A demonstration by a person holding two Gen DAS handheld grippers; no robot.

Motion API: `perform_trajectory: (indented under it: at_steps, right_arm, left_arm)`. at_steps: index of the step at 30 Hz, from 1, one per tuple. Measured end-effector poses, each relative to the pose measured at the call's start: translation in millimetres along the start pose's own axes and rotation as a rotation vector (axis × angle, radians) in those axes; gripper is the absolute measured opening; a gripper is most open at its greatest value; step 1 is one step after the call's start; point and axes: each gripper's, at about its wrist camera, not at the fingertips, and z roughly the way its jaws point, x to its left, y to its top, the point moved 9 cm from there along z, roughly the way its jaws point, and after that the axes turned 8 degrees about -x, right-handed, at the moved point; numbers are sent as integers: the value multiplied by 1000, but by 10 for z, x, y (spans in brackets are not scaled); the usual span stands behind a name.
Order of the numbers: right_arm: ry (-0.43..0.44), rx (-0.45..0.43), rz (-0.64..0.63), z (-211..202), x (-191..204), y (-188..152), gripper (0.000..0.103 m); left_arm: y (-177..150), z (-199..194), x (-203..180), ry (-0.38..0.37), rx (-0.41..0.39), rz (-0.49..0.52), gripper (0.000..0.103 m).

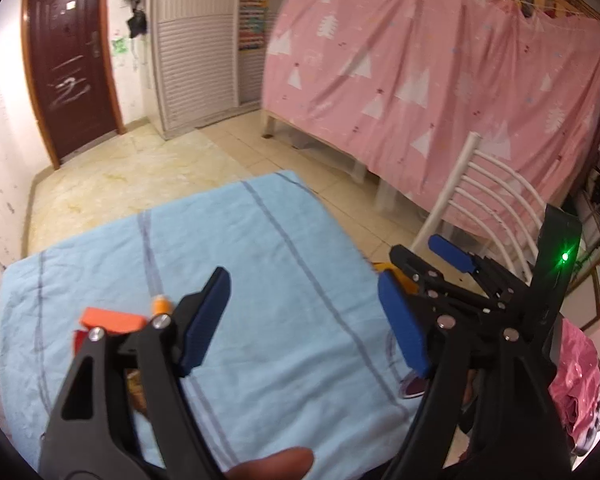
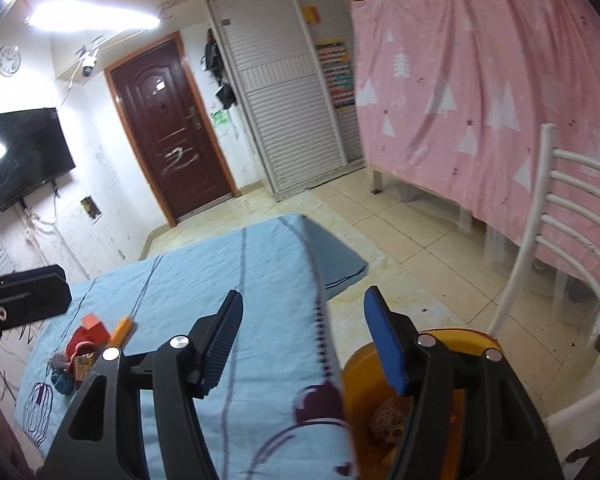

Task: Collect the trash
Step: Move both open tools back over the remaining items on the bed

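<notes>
A pile of trash lies on the light blue tablecloth (image 2: 260,280) at its left side: an orange box (image 2: 94,322), a red wrapper (image 2: 80,340), an orange tube (image 2: 122,330) and a blue crumpled piece (image 2: 62,382). The orange box (image 1: 112,320) and tube (image 1: 160,305) also show in the left wrist view behind my left finger. My left gripper (image 1: 304,320) is open and empty above the cloth. My right gripper (image 2: 302,340) is open and empty over the table's right edge, above an orange bin (image 2: 364,400) holding a crumpled patterned wrapper (image 2: 388,420).
A white slatted chair (image 2: 556,240) stands right of the bin. A pink curtain (image 2: 480,80) covers a bed frame at the right. A dark door (image 2: 168,128), a shuttered wardrobe (image 2: 284,92) and a wall TV (image 2: 20,156) are beyond. My right gripper shows in the left wrist view (image 1: 424,268).
</notes>
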Motion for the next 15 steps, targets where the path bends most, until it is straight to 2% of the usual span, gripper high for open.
perform_trajectory:
  at_steps: [5, 8, 15]
  right_arm:
    - [51, 31, -45, 113, 343, -53, 58]
    - [79, 53, -83, 197, 596, -107, 59]
    - [131, 110, -138, 375, 1034, -269, 60]
  left_arm:
    - [-34, -111, 387, 60, -7, -23, 73]
    - [-77, -150, 623, 98, 2, -37, 80]
    - [-194, -201, 1118, 145, 21, -84, 80]
